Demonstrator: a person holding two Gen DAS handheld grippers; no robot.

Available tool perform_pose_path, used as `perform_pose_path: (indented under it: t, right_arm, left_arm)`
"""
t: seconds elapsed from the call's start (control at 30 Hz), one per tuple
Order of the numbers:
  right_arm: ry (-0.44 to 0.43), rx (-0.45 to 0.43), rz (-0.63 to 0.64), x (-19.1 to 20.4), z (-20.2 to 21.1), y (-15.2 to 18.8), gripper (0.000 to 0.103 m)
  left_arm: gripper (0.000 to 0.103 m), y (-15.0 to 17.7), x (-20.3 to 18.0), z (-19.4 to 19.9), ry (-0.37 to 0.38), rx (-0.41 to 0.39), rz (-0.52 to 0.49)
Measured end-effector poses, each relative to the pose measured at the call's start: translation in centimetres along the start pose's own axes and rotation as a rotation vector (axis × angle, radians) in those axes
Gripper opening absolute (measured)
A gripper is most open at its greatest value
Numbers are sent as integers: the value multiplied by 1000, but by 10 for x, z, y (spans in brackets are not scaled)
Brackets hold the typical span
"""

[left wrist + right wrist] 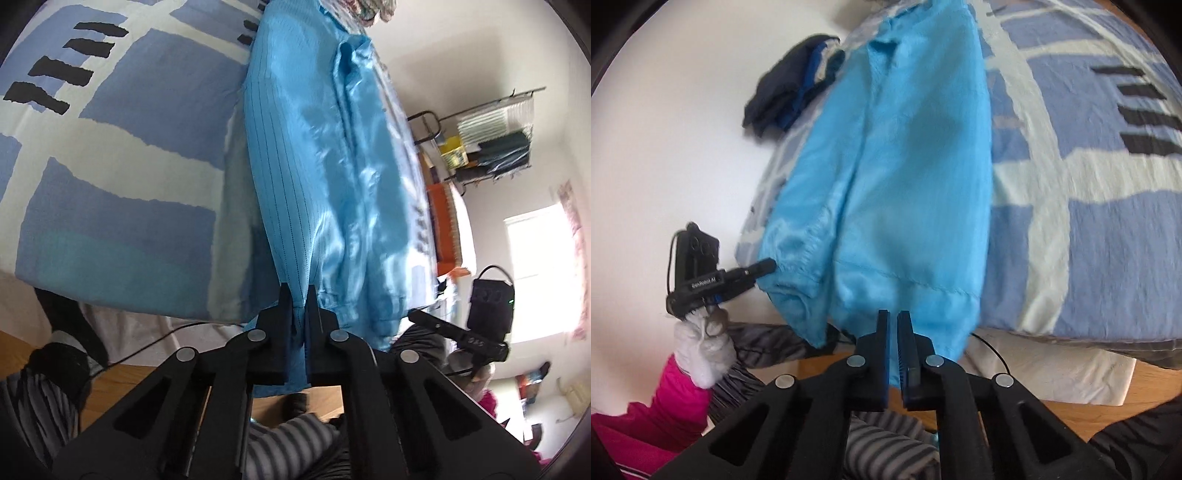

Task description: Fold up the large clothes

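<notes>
Both my left gripper (300,295) and right gripper (894,320) are clamped on the near hem of the blue jacket (317,177), which stretches ahead of my fingertips across the bed (110,155), so I'd keep the hem taut and lift both corners evenly.

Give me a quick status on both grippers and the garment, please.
Left gripper and right gripper both shut on hem of shiny light-blue garment. Garment lies lengthwise on blue-and-white patterned bedspread. Nothing in the way.
</notes>
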State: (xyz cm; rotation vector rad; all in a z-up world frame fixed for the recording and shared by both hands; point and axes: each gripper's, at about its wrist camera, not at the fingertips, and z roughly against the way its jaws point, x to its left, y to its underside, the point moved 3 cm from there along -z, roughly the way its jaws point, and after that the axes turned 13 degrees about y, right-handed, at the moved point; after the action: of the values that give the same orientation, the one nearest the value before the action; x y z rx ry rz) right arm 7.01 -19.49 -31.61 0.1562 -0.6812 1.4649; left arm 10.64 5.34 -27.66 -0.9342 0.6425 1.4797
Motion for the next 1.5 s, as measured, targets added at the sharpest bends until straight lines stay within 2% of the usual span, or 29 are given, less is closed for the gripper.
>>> perform_pose_path:
  t: [0.1, 0.17, 0.23, 0.27, 0.3, 0.37, 0.43, 0.5, 0.6, 0.67, 0.73, 0.77, 0.8, 0.83, 0.9, 0.97, 1.1, 1.27, 1.5]
  right_arm:
    - [-25, -32, -16, 6, 11, -8, 0]
    - [48, -55, 18, 10, 17, -13, 2]
    - [135, -70, 45, 8, 20, -13, 16]
    - [135, -54, 36, 5, 20, -11, 41]
    - [124, -43, 16, 0, 18, -8, 54]
    - [107, -18, 6, -9, 15, -2, 54]
    - [99, 11, -14, -19, 8, 5, 54]
    - [74, 41, -46, -28, -3, 9, 56]
    - [42, 71, -71, -37, -17, 11, 59]
    - [21, 84, -90, -42, -24, 10, 58]
    - [-13, 98, -88, -40, -29, 9, 54]
    - [-28, 107, -77, -37, -29, 10, 46]
    - [-37, 119, -57, -32, -31, 10, 38]
    - [-34, 123, -41, -29, -31, 10, 33]
    - [-51, 124, -24, -20, -30, 8, 11]
    - [-80, 102, -44, -16, -23, 3, 7]
    - [-142, 44, -84, -4, -7, -8, 4]
    - [-198, -22, -113, 4, 15, -30, 4]
    - [-178, -152, -103, 11, 39, -93, 4]
  left_arm:
    - [1, -4, -13, 7, 30, -10, -18]
    - [1, -5, -18, 7, 3, -1, -50]
    - [1, -3, -16, 3, -3, 19, -53]
    - [1, -2, -12, 1, -10, 29, -44]
    - [1, -2, -7, 0, -23, 32, -35]
    - [2, 1, 4, -2, -40, 37, -10]
    - [7, 3, 16, -2, -36, 46, 33]
    - [30, 6, 26, -2, -27, 61, 75]
    - [33, 7, 28, -3, -8, 60, 89]
    - [33, 8, 24, -6, -16, 70, 67]
    - [33, 10, 19, -11, -22, 90, 43]
    - [24, 11, 16, -13, -34, 99, 24]
    - [7, 12, 14, -15, -42, 109, 10]
    - [5, 12, 13, -16, -40, 114, 7]
    - [3, 12, 9, -16, -30, 109, 5]
    - [2, 10, 5, -13, 5, 100, 16]
    - [2, 1, -14, -8, 93, 72, 30]
    - [2, -23, -40, 1, 164, 25, 26]
    - [1, -86, -69, 3, 158, -42, -34]
